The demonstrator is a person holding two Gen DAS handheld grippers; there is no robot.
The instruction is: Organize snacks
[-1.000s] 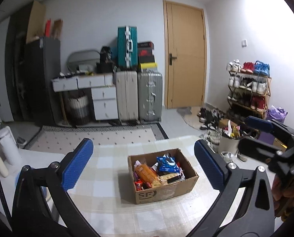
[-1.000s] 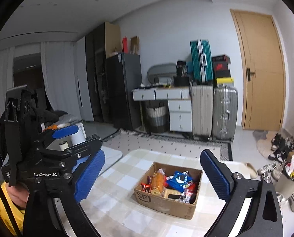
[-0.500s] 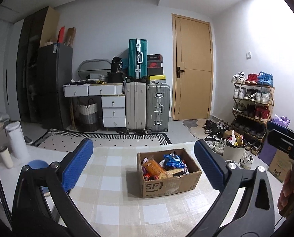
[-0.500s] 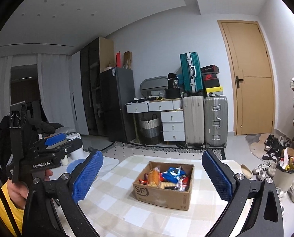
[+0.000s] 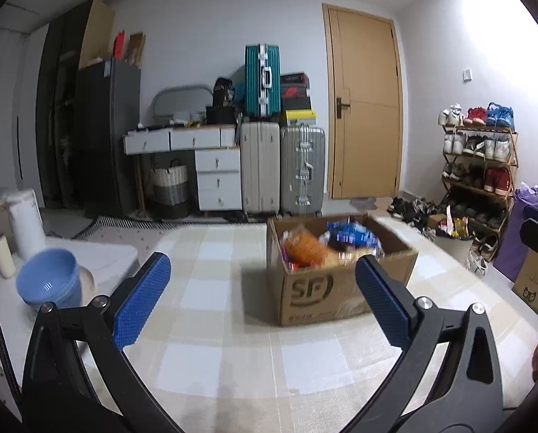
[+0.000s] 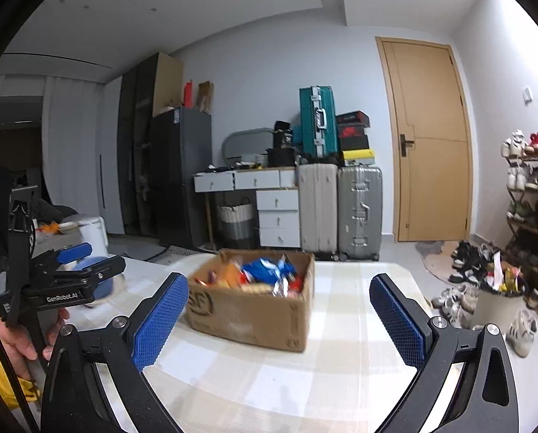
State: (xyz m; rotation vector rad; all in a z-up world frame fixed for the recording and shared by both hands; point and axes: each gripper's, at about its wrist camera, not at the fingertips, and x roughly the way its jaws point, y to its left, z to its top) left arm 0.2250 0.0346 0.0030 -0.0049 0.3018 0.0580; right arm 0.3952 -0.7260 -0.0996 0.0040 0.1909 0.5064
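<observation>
Snacks (image 5: 326,247) lie piled in the cardboard box (image 5: 341,285), which stands on the checked tablecloth (image 5: 211,324), and we hold both tongs above this cloth with nothing in them. Our left gripper (image 5: 261,299) has its blue pads (image 5: 140,299) wide apart, and our right gripper (image 6: 279,319) is spread wide in the same way. Compared with half a second ago, we are nearer to the box: it is larger in both views, and in the left view it now sits just behind the right pad. The blue bowl (image 5: 50,281), before almost hidden behind the left finger, now shows fully at the left edge of the cloth. In the right view our left hand (image 6: 20,339) and its tool have come closer to the box (the snacks are blurred, so we cannot read their wrappers).

Behind the table stand a white drawer desk (image 5: 200,166), two pale suitcases (image 5: 281,169) with a teal suitcase (image 5: 261,79) on top, a wooden door (image 5: 364,108) and a shoe rack (image 5: 480,166).

On the box we read "SF", and on the left tool, seen from the right camera, "GenRobot.AI".
</observation>
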